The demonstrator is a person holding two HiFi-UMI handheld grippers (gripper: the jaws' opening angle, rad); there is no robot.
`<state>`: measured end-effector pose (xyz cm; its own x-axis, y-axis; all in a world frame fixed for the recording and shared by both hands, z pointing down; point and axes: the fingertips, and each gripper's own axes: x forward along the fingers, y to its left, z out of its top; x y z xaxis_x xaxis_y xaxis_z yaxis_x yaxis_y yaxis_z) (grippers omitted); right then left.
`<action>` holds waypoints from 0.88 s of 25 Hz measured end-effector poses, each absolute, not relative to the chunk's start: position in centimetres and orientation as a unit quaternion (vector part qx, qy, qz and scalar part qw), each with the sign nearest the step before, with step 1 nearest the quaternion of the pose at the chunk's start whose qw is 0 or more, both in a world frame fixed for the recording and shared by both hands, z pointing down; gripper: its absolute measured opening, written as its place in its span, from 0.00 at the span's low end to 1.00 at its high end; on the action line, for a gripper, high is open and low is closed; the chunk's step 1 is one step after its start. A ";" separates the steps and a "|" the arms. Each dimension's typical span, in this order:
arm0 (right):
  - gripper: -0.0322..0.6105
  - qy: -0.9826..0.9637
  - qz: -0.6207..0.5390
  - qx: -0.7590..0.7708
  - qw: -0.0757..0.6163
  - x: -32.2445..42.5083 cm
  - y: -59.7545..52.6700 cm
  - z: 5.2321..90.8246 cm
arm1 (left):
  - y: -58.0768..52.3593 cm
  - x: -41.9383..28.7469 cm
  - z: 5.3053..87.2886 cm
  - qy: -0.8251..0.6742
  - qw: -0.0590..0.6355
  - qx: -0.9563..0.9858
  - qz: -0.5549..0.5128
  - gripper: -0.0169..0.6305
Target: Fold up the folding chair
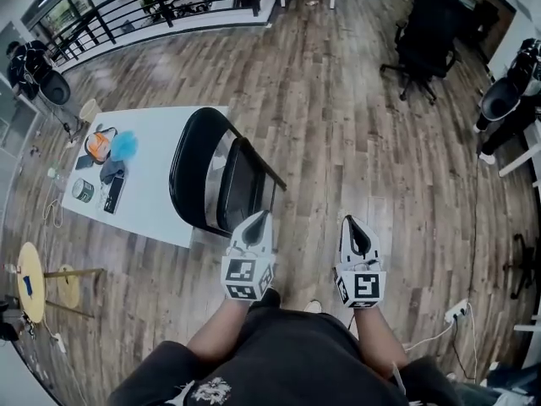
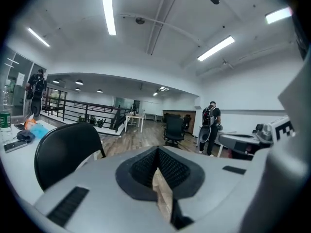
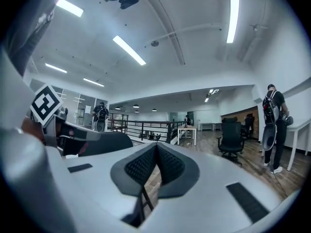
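Beside white table (image 1: 155, 194), folding chair (image 1: 189, 169), stool (image 1: 31, 282)

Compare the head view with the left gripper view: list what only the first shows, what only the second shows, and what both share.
Only the head view shows the yellow stool, the power strip on the wooden floor, and the wearer's dark clothing.
Only the left gripper view shows the ceiling strip lights.
Both show the black folding chair, the white table beside it with small items on it, the black office chair, the railing and the left tongs, shut with nothing between them.
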<state>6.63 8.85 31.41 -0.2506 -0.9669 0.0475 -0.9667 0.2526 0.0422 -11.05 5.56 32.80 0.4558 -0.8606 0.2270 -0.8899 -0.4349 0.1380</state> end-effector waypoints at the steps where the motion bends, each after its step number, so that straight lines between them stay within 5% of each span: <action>1: 0.07 -0.785 -0.003 0.619 0.033 7.8 9.8 31.5 | 6.4 -10.1 32.8 -0.517 0.118 0.846 0.060 0.03; 22: 0.07 -0.763 -0.008 0.646 0.013 15.8 23.8 32.3 | 20.9 -1.5 33.9 -0.504 0.093 0.856 0.067 0.03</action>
<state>15.81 23.80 32.29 -0.1643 -0.9864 0.0099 -0.9860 0.1645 0.0283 -1.51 20.95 33.89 0.4831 -0.8504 0.2084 -0.8753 -0.4747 0.0920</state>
